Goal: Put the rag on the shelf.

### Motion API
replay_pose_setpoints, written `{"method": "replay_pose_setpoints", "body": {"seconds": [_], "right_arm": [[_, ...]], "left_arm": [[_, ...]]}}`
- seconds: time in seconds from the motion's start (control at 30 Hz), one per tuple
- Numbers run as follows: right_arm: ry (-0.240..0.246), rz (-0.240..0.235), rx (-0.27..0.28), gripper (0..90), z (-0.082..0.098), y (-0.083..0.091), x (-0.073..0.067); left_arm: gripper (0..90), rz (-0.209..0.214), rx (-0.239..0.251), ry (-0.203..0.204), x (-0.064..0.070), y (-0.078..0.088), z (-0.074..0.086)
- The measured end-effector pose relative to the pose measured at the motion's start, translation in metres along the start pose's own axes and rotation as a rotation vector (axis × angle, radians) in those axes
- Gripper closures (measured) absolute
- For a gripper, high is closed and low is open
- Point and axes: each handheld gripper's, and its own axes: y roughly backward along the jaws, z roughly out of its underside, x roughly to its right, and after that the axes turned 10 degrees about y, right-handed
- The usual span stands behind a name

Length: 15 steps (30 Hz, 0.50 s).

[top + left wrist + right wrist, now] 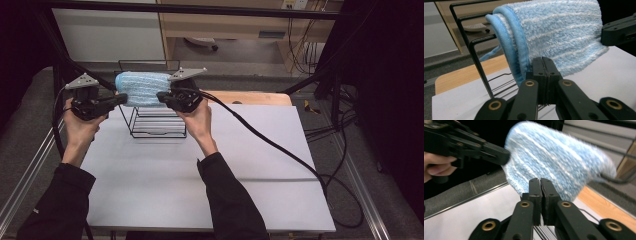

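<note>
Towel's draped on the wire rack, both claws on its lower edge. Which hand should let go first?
Probably left. The left claw pinches the fluffy blue striped towel at the end hanging outside the black wire rack; the right claw holds the end over its middle.

One blue towel, one black wire rack, two tongs — left, right.

Folded blue striped towel draped over wire rack.

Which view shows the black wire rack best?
The high view: the black wire rack stands whole on the table, towel draped over it. The left gripper view shows its upright bars; the right gripper view shows hardly any.
</note>
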Motion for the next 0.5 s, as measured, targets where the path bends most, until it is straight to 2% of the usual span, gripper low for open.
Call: {"method": "replay_pose_setpoints", "body": {"seconds": [0.13,0.3,0.5], "right_arm": [[-0.035,0.012,-0.015,90.0,0.012,-0.006,0.005],[-0.047,0.026,-0.015,90.0,0.022,-0.011,0.009],[-0.028,0.058,0.000,90.0,0.027,-0.020,0.010]], "left_arm": [[89.0,-0.004,-0.004,0.006,-0.002,-0.003,0.004],[89.1,-0.013,-0.010,0.010,-0.005,-0.010,0.007],[89.0,-0.028,0.002,0.025,-0.007,-0.019,0.009]]}}
